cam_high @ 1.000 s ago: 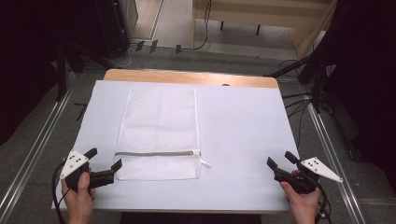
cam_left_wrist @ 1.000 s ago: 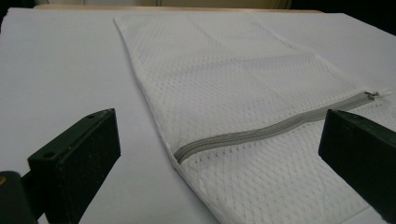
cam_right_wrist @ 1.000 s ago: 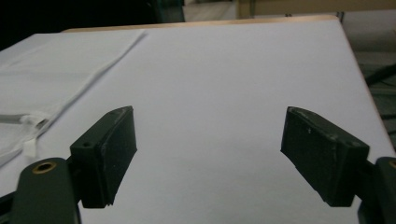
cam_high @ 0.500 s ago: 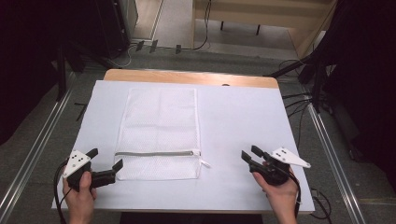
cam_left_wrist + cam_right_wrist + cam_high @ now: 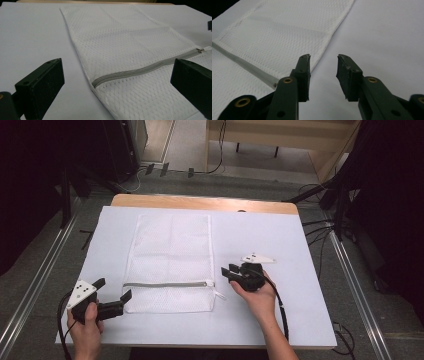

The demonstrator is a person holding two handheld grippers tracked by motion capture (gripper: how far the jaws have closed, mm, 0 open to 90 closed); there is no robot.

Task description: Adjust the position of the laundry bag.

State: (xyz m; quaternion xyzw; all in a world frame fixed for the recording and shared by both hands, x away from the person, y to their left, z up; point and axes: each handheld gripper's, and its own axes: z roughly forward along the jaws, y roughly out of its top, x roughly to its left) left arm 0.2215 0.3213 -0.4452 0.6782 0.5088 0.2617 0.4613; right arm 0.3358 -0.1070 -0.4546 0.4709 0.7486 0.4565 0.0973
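A white mesh laundry bag [image 5: 170, 260] lies flat on the white table cover, its grey zipper [image 5: 167, 284] running across near the front edge. The zipper pull [image 5: 218, 294] sticks out at the bag's right end. My left gripper [image 5: 112, 296] rests at the bag's front left corner with wide open jaws; the left gripper view has the zipper [image 5: 140, 71] between them, untouched. My right gripper [image 5: 231, 271] hovers just right of the bag's right edge. Its jaws have just been closing and stand partly apart with nothing between them; the bag's edge [image 5: 329, 37] lies just ahead.
The white cover [image 5: 280, 245] spreads over a wooden table whose far edge [image 5: 200, 202] shows. Metal rails and cables run along the floor on both sides. A dark stand [image 5: 345, 195] is at the back right.
My right gripper has travelled left from the table's front right area to the bag's right edge, its jaws narrowing. My left gripper has stayed put.
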